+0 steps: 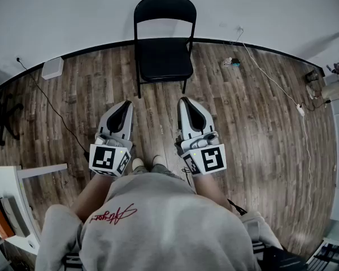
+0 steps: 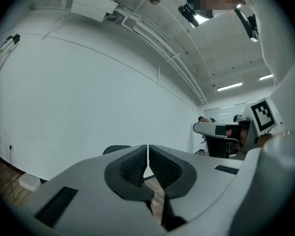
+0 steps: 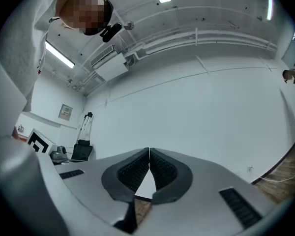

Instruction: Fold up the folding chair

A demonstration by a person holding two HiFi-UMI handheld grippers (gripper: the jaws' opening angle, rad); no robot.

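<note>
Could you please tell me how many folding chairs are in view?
1. The black folding chair stands open by the far wall, at the middle of the head view; more may lie out of frame.

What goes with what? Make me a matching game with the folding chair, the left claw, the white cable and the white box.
Things:
1. folding chair
2. left claw
3. white cable
4. white box

Matches:
A. shut, nothing in it
B. lying right of the chair
C. black, unfolded
D. lying left of the chair

Pairs: 1-C, 2-A, 3-B, 4-D
</note>
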